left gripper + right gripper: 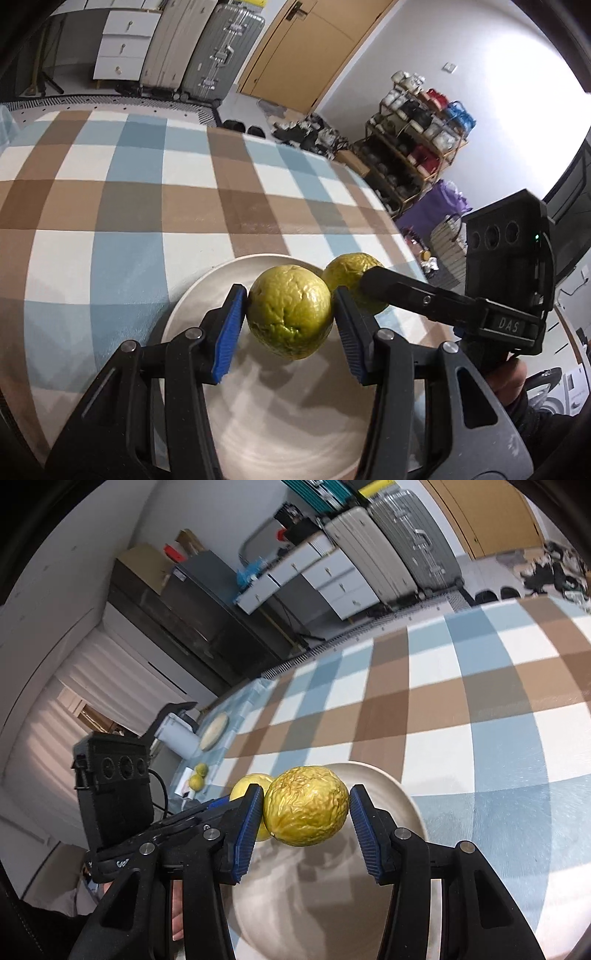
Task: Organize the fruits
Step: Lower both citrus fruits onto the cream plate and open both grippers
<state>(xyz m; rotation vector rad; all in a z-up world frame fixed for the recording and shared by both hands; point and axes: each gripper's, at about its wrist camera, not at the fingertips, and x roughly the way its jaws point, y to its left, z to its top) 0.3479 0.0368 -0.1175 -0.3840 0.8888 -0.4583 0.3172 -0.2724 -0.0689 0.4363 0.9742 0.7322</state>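
Observation:
My left gripper [289,295] is shut on a wrinkled yellow-green fruit [290,314], held just above a pale round plate [192,306] on the checked tablecloth. Close on its right, the right gripper's black finger [391,288] lies against a second fruit [347,267]. In the right wrist view, my right gripper [306,794] is shut on that yellower wrinkled fruit [306,806] over the same plate [404,805]. The left-held fruit [248,780] peeks out behind the left blue pad. The two fruits hang side by side, almost touching.
The checked blue, brown and white tablecloth [147,192] spreads beyond the plate. At the table's far left end lie two small fruits [197,777], a white container [179,738] and another flat plate [214,727]. Suitcases [221,48], drawers and a shoe rack [417,140] stand around the room.

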